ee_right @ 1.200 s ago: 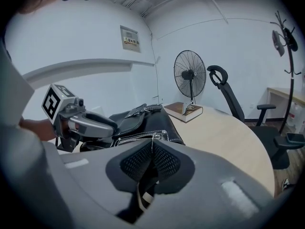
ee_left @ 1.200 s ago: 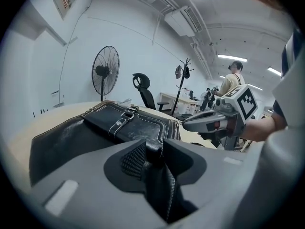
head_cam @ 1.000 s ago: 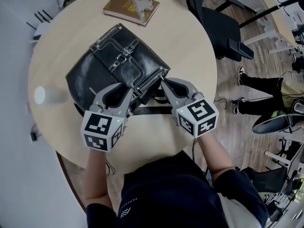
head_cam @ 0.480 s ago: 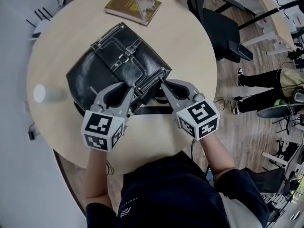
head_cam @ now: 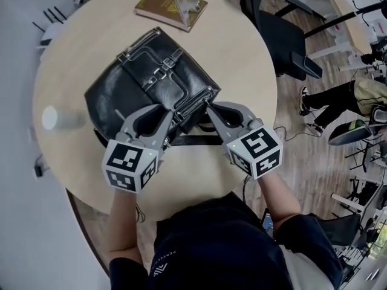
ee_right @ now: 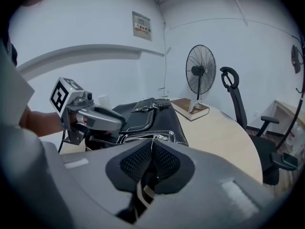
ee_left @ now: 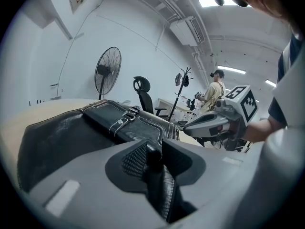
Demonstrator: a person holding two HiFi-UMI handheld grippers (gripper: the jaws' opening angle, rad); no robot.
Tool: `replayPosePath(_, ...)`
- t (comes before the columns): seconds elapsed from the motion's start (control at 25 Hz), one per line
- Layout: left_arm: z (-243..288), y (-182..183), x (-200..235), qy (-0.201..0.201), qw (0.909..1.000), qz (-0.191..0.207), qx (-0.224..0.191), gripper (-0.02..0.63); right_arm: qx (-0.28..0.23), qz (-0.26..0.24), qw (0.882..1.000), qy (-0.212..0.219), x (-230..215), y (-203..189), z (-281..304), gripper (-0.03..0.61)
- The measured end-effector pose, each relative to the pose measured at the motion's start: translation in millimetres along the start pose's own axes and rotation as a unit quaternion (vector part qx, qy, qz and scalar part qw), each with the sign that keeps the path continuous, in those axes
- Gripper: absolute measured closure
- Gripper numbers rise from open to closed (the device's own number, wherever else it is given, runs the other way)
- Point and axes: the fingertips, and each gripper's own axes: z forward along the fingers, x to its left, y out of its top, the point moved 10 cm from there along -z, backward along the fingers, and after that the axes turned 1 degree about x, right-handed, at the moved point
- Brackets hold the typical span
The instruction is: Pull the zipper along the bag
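Observation:
A black leather bag point(head_cam: 145, 89) lies on the round table point(head_cam: 236, 59). Its silver zipper point(head_cam: 195, 103) runs along the near right edge. My left gripper point(head_cam: 171, 121) is shut on the bag's leather edge at the near end; in the left gripper view that edge point(ee_left: 164, 194) stands between the pads of the gripper point(ee_left: 153, 159). My right gripper point(head_cam: 207, 106) sits at the zipper's right end. In the right gripper view its pads point(ee_right: 136, 162) pinch the thin zipper pull point(ee_right: 151, 146) while the jaws open slightly, and the bag point(ee_right: 147, 116) lies beyond.
A brown book with a binder clip point(head_cam: 171, 7) lies at the table's far edge. A white cup point(head_cam: 57, 118) stands at the left. The bag's strap point(head_cam: 193, 141) trails toward me. An office chair point(head_cam: 284, 35) and a seated person's legs point(head_cam: 329, 104) are to the right.
Both grippers stay at the bag's near end; the right one has edged slightly right. The seated person's legs at the right have shifted.

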Motion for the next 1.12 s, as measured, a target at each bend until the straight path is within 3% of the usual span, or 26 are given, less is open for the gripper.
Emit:
replayPosePath(0.16,1,1,-2,-0.006,1.0,0.001,-0.003,0.483,-0.01,0.026,1.0,-0.012,-5,-1,-2,0.566)
replayPosePath(0.44,0,1,-1,-0.018,0.9998,-0.002,-0.006,0.472,-0.002,0.012,0.999,-0.03,-6,7,-5,0.566)
replayPosePath(0.88,1,-1,2,-0.039,0.9991,-0.009,-0.017,0.475,0.073,-0.054,0.995,-0.032,5,23,1,0.566)
replayPosePath(1.12,3,-5,6,-0.054,0.9981,-0.013,-0.027,0.476,0.094,-0.065,0.993,-0.044,11,25,5,0.566)
